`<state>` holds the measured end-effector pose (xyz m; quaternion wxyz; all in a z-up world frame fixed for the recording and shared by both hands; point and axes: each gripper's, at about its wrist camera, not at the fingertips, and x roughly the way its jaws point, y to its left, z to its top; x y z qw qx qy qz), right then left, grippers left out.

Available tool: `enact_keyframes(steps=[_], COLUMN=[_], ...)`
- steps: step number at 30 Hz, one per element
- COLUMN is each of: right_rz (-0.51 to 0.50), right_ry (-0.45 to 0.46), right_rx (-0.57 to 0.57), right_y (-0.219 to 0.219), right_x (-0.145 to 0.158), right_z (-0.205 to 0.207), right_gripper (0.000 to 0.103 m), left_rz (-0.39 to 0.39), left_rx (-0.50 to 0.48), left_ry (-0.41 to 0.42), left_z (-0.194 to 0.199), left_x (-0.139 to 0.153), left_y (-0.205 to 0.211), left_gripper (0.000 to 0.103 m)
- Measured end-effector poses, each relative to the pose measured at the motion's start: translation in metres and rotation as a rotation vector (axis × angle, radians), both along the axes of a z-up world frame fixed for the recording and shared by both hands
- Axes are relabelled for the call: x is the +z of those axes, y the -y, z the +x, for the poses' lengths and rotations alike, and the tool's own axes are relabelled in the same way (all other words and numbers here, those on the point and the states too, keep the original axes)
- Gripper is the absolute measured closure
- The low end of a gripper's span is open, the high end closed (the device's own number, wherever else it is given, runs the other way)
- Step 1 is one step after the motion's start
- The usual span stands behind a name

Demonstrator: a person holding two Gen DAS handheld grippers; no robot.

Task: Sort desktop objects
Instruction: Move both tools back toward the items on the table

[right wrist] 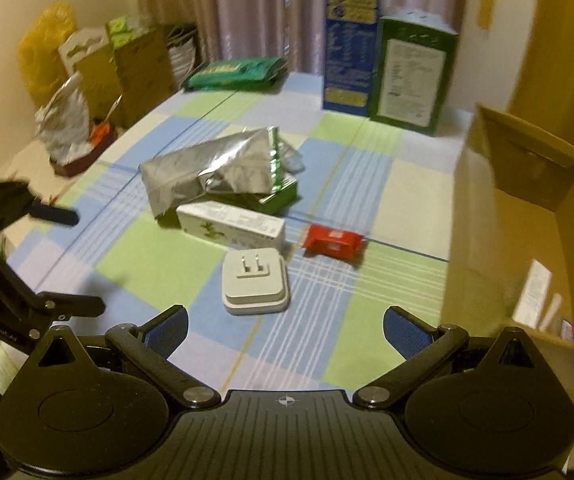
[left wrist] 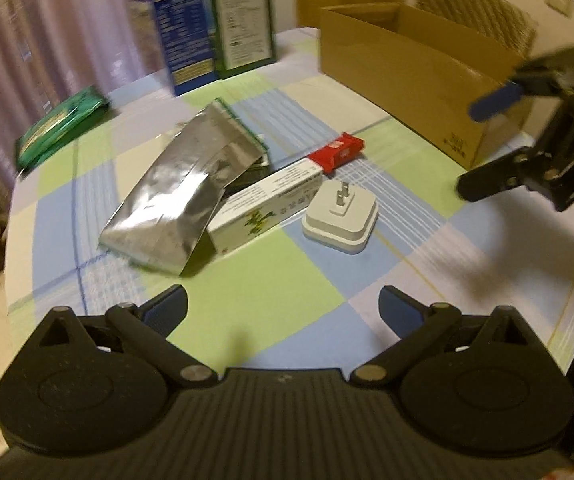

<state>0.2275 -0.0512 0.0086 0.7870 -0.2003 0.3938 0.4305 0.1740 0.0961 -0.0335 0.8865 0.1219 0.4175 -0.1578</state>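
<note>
left wrist: left claw released | right claw released, above white plug adapter | nothing held

Little print here can be read
The left claw body carries white lettering that looks like "CenRobot.AI" along its edge; the right claw shows letters near "AS", cut off; printing on the blue box, green box and white carton is too blurred to read

Left gripper and right gripper both hover above the table, jaws spread wide, gripping nothing.
</note>
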Motion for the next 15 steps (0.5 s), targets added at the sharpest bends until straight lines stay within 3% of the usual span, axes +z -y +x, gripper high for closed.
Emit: enact_keyframes(steps=[4,9,15], right_rz=[-0.045,-0.088,-0.124], right_ry=[-0.029,-0.046,-0.074], right_rx=[0.056,0.143,0.239], right_y=[-0.019,-0.04,-0.062], right_x=[-0.016,-0.036,-0.054], right_z=[0.011,0.023,0.036], right_gripper=[0.002,0.003,0.012], left_rz=[0.032,0.078,0.178], left_rx=[-0.142,-0.26,-0.404], left_ry=[0.01,-0.029,-0.029], left_z=[0.017,0.039,0.057], left_x=[-0.006,-0.018,-0.034], left_y=[0.003,0.003,0.01], left_gripper=[0.004,0.016,0.024])
